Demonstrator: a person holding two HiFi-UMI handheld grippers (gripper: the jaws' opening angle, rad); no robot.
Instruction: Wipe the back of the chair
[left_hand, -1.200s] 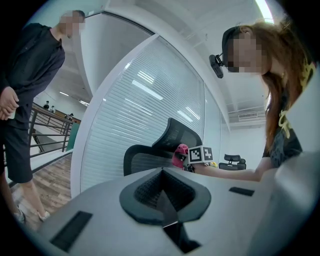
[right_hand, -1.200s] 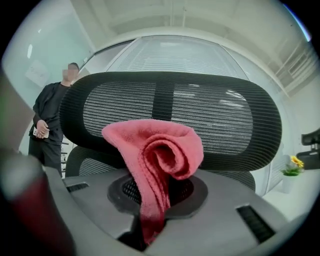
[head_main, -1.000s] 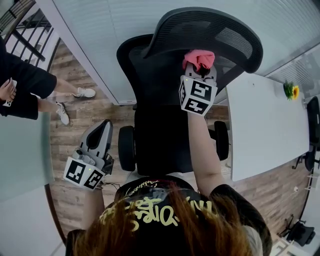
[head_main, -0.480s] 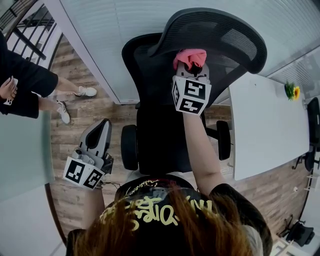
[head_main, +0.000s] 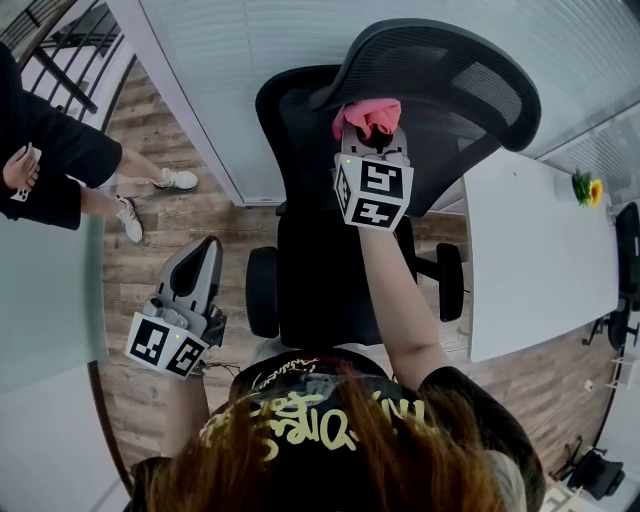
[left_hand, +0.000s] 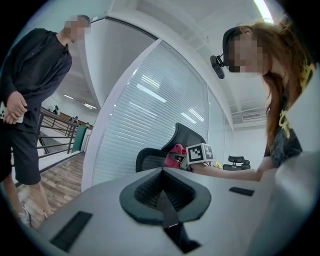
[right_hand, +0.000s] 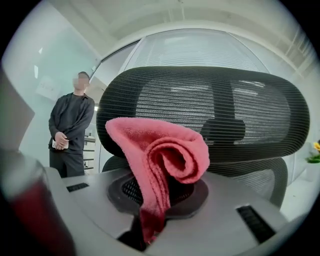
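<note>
A black office chair with a mesh back (head_main: 440, 85) (right_hand: 200, 107) (left_hand: 187, 137) stands against the glass wall. My right gripper (head_main: 372, 140) (right_hand: 160, 200) is shut on a folded pink cloth (head_main: 368, 116) (right_hand: 160, 155) (left_hand: 175, 152), held up against the inner face of the chair back, near its left side. My left gripper (head_main: 203, 262) (left_hand: 162, 195) hangs low to the left of the chair seat (head_main: 320, 280), shut with nothing between its jaws.
A white table (head_main: 535, 260) with a small yellow flower (head_main: 583, 184) stands right of the chair. A person in black (head_main: 50, 160) (right_hand: 72, 130) stands at the left by a railing (head_main: 60, 50). The glass partition with blinds (head_main: 250, 40) runs behind the chair.
My right gripper has slid the pink cloth leftward along the chair back. The left gripper has stayed where it was.
</note>
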